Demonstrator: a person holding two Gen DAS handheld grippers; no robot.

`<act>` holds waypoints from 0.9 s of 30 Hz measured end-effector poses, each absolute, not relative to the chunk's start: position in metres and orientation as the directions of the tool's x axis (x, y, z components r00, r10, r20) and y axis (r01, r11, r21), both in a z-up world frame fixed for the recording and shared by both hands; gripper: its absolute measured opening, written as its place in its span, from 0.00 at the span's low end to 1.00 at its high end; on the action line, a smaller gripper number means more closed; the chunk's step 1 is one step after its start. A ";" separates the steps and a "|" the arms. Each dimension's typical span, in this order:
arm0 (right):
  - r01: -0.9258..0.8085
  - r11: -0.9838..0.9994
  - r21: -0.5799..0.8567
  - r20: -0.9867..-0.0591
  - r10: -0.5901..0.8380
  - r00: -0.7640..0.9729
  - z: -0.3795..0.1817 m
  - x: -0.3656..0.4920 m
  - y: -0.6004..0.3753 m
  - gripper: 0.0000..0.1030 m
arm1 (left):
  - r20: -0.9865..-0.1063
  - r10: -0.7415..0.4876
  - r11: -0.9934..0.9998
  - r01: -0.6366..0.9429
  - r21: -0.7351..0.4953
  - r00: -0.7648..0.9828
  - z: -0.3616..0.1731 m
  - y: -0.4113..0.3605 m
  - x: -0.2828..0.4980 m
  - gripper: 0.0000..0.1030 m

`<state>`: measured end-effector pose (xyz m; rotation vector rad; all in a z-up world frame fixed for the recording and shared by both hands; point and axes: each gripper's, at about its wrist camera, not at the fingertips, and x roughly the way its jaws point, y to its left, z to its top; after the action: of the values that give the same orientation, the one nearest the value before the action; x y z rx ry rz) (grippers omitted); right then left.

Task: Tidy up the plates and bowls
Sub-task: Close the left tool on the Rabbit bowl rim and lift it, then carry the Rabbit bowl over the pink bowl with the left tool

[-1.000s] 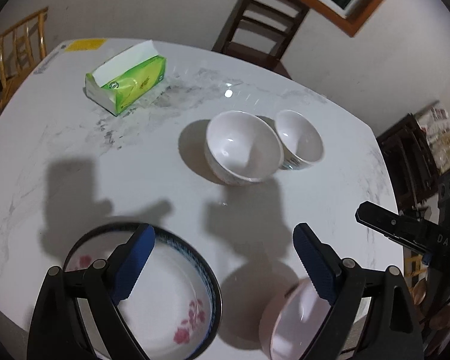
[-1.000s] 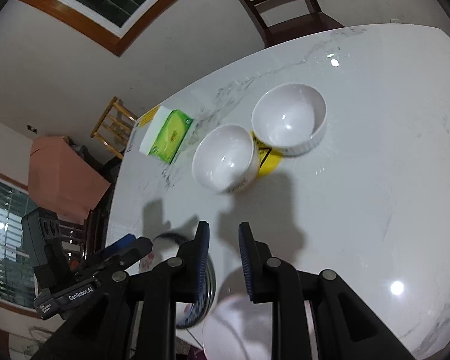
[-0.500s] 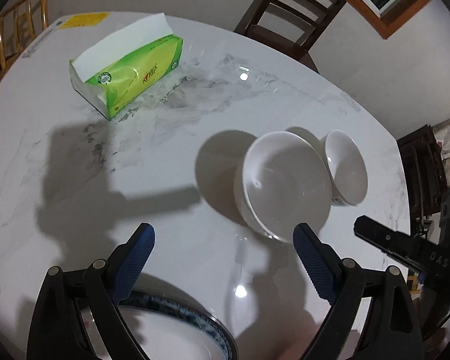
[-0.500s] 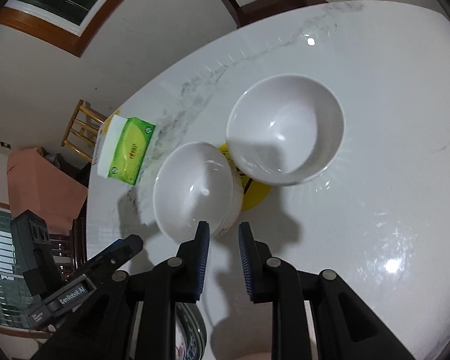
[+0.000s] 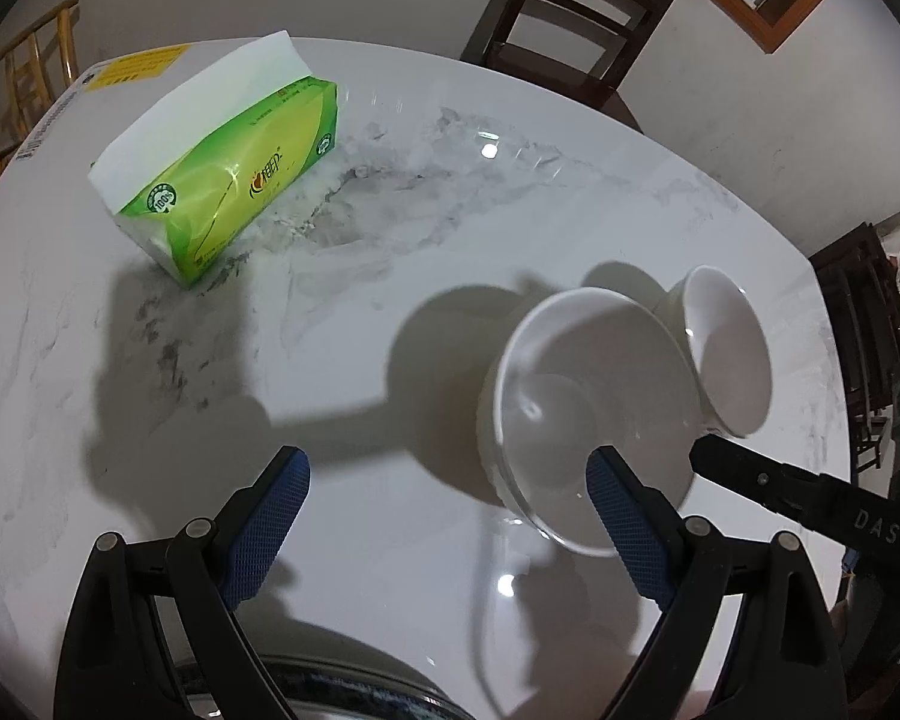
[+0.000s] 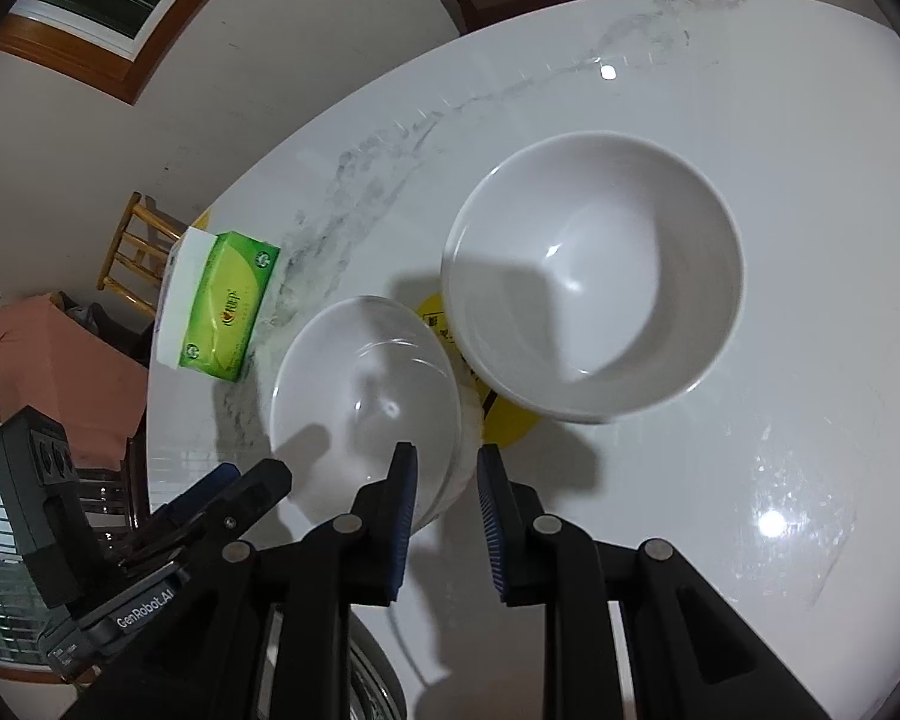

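Observation:
Two white bowls stand side by side on the marble table. The nearer bowl also shows in the left wrist view. The second bowl sits just beyond it. My right gripper has its jaws slightly apart astride the near bowl's rim, one finger inside, one outside. My left gripper is open wide and empty, its right pad over the near bowl's front edge. A blue-rimmed plate peeks in at the bottom.
A green tissue pack lies at the far left of the table. A yellow sticker lies under the bowls. A dark wooden chair stands behind the table, and a light wooden chair at the left.
Both grippers have moved forward toward the bowls. The blue-rimmed plate and a pinkish bowl have slid out of view below. The right fingers opened a little and now straddle the near bowl's rim.

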<state>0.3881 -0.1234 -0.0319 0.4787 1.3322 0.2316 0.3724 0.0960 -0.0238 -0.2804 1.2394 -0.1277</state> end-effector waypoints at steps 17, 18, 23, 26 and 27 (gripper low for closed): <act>0.006 0.901 0.434 -0.872 0.419 0.254 -0.035 0.385 -0.104 0.17 | -0.902 -0.276 0.956 -0.003 -0.293 0.331 -0.039 0.076 0.365 0.10; 0.003 0.895 0.446 -0.864 0.430 0.262 -0.030 0.383 -0.107 0.17 | -0.894 -0.296 0.948 -0.010 -0.318 0.335 -0.035 0.078 0.360 0.11; -0.019 0.868 0.496 -0.832 0.481 0.277 -0.005 0.359 -0.117 0.17 | -0.872 -0.328 0.936 0.004 -0.351 0.362 -0.009 0.082 0.328 0.14; -0.047 0.858 0.511 -0.816 0.501 0.289 0.011 0.335 -0.121 0.17 | -0.861 -0.338 0.934 0.019 -0.358 0.381 0.010 0.079 0.307 0.15; -0.051 0.854 0.518 -0.811 0.509 0.290 0.014 0.328 -0.122 0.17 | -0.853 -0.347 0.930 0.022 -0.368 0.390 0.016 0.079 0.298 0.15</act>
<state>0.3279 -0.1223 0.0144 0.4359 1.2285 0.3895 0.2980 0.0786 0.0162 -0.3195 1.1515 -0.2394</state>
